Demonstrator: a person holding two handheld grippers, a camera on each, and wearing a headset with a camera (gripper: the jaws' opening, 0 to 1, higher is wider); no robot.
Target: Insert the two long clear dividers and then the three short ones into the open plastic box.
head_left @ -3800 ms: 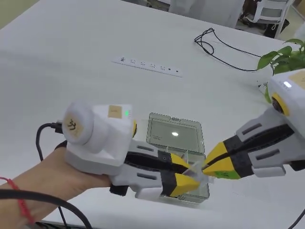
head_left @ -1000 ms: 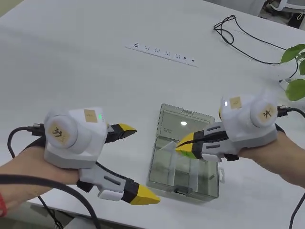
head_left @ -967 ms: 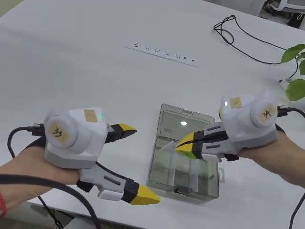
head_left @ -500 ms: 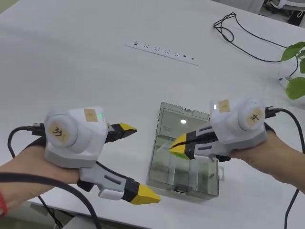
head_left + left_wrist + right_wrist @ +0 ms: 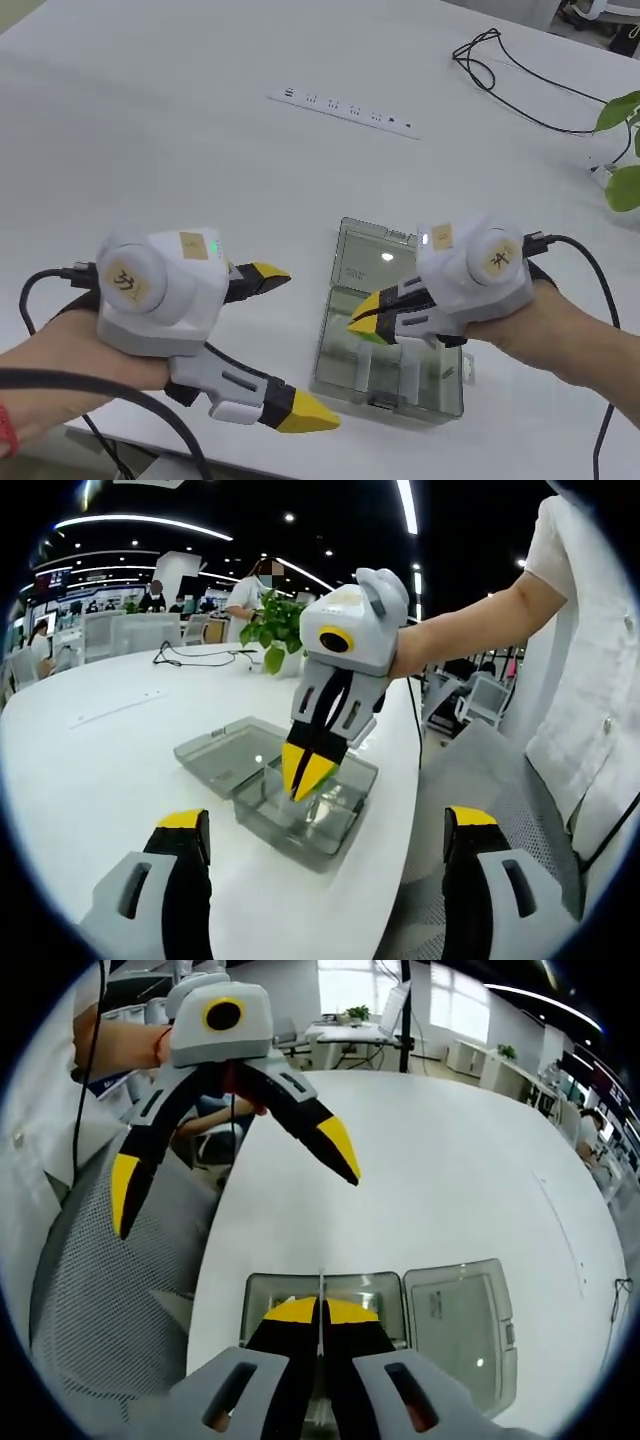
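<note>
Pinching a clear divider point(image 5: 321, 1282), right tool point(image 5: 362, 322) above open box point(image 5: 333, 362), left tool point(image 5: 301, 347) gaping, empty.

The plastic box point(image 5: 335, 365) is smoky see-through stuff, pretty glossy, and its lid point(image 5: 385, 262) catches a bright glare. The clear divider point(image 5: 321, 1285) is thin glassy plastic too. The table point(image 5: 180, 130) is smooth matt white, and the left gripper point(image 5: 300, 348) and right gripper point(image 5: 362, 320) have matt white plastic shells.

Head view taken from above, near; plastic box point(image 5: 380, 270) at 5 o'clock. Box shared by both gripper views, faced from opposite sides.
</note>
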